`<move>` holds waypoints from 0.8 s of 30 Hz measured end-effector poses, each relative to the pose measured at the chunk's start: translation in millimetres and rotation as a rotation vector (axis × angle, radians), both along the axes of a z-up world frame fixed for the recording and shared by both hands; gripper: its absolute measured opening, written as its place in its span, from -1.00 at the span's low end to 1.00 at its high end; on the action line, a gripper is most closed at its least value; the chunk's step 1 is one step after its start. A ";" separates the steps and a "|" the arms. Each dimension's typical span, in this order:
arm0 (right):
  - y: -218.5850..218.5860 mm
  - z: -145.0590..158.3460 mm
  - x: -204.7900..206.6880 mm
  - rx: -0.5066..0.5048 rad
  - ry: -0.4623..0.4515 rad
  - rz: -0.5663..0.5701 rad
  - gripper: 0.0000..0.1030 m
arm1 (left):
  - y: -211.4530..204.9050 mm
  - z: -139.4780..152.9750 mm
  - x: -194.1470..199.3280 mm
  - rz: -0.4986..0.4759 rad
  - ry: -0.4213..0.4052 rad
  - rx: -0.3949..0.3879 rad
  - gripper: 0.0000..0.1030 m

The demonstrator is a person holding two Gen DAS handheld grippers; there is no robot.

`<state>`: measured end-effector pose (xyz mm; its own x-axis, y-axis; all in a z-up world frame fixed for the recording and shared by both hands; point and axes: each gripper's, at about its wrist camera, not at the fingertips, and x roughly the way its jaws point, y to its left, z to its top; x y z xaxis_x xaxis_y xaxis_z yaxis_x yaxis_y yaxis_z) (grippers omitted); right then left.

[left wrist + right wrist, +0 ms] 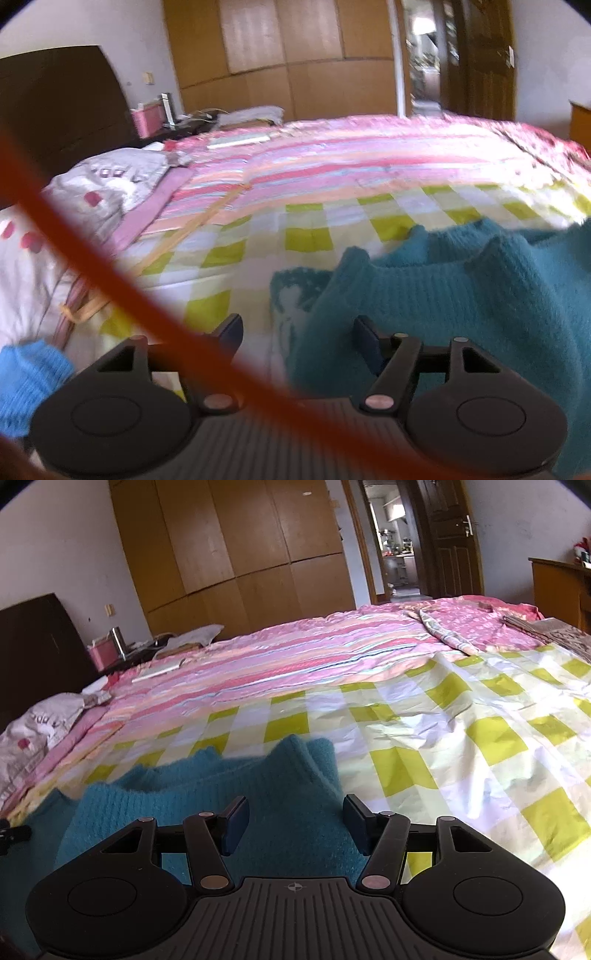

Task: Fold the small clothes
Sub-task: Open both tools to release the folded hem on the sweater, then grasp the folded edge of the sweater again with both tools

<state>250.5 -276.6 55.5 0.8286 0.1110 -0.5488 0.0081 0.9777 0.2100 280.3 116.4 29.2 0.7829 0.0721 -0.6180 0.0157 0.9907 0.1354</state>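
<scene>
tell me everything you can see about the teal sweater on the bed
The teal sweater is a fuzzy knit with a ribbed band along its near folded edge. It lies bunched in soft folds, not flat, on the green-and-white checked sheet. The open right gripper sits low over its right edge and the open left gripper at its left edge; no pad pinches the cloth. Its full shape is cut off.

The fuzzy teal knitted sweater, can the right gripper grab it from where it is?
Probably yes: the fuzzy teal knitted sweater lies right under the open right gripper, nothing between.
</scene>
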 end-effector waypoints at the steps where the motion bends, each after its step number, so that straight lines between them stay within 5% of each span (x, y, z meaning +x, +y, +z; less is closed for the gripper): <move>1: -2.3 -0.1 0.1 0.011 0.001 -0.004 0.11 | -0.5 -1.0 1.2 -0.011 0.007 -0.001 0.38; 8: -3.5 -1.1 0.6 0.009 0.030 0.043 -0.01 | -5.8 0.9 2.1 -0.095 0.052 -0.015 -0.18; 12: -0.5 1.0 0.6 -0.009 0.040 0.076 -0.28 | -15.7 -0.3 3.7 -0.124 0.044 0.047 -0.18; 17: -1.9 -0.5 7.5 0.009 0.059 0.084 -0.23 | -13.0 -3.3 16.9 -0.122 0.075 0.043 0.12; 21: 2.9 -1.7 14.9 -0.018 0.076 0.097 -0.24 | -7.9 -2.0 19.4 -0.113 0.093 0.002 -0.08; 23: 6.8 1.3 13.3 -0.044 0.071 0.105 -0.50 | -6.8 0.3 15.6 -0.115 0.090 -0.007 -0.41; 24: 7.5 3.6 11.8 -0.041 0.069 0.111 -0.79 | -6.5 2.2 13.5 -0.112 0.084 -0.009 -0.47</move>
<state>262.3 -269.1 59.1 0.7727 0.1765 -0.6097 -0.0877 0.9810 0.1729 293.9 109.9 31.4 0.7311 -0.0182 -0.6820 0.1368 0.9833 0.1204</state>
